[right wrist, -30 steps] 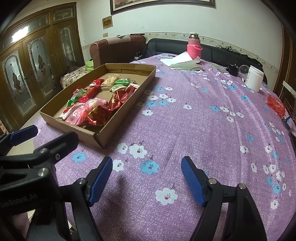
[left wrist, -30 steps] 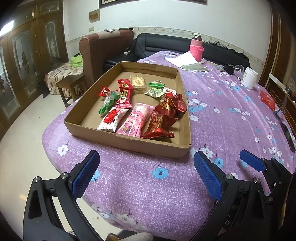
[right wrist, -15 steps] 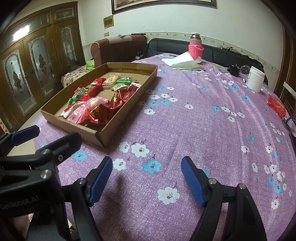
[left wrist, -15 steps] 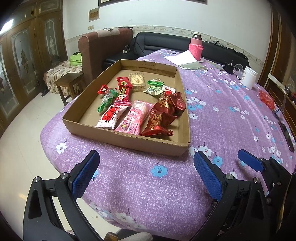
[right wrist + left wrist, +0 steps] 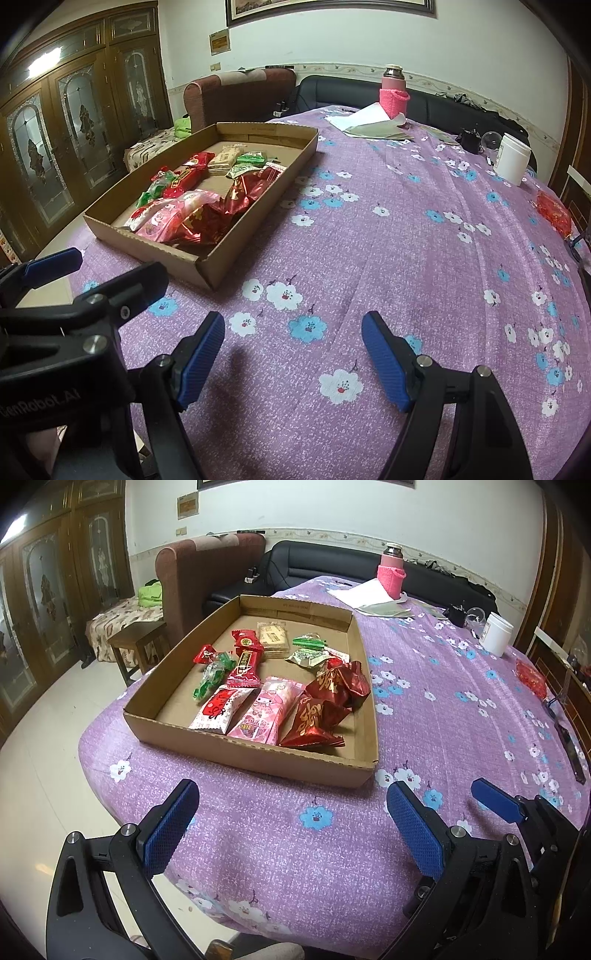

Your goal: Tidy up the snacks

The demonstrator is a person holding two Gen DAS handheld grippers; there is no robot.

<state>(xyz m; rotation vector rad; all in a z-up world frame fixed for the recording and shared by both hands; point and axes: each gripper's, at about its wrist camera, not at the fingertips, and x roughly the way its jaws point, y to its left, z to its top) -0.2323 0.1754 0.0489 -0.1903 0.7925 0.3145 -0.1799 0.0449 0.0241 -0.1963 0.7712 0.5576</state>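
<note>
A shallow cardboard tray (image 5: 255,760) sits on the purple flowered tablecloth (image 5: 443,709) and holds several wrapped snacks: red foil packs (image 5: 325,705), a pink pack (image 5: 266,712), a red-and-white pack (image 5: 218,710), green candies (image 5: 210,677) and a beige biscuit pack (image 5: 273,637). My left gripper (image 5: 291,827) is open and empty, just before the tray's near wall. My right gripper (image 5: 293,360) is open and empty over bare cloth, right of the tray (image 5: 218,266). The left gripper also shows at the left edge of the right wrist view (image 5: 96,273).
A pink thermos (image 5: 391,572), papers (image 5: 369,596) and a white jar (image 5: 498,633) stand at the table's far side. A red bag (image 5: 532,675) lies at the right edge. A brown armchair (image 5: 207,572), a black sofa (image 5: 325,561) and a stool (image 5: 136,642) stand beyond.
Both grippers have drawn back slightly and lifted a little; the tray looks a bit farther away. Nothing was taken hold of or let go.
</note>
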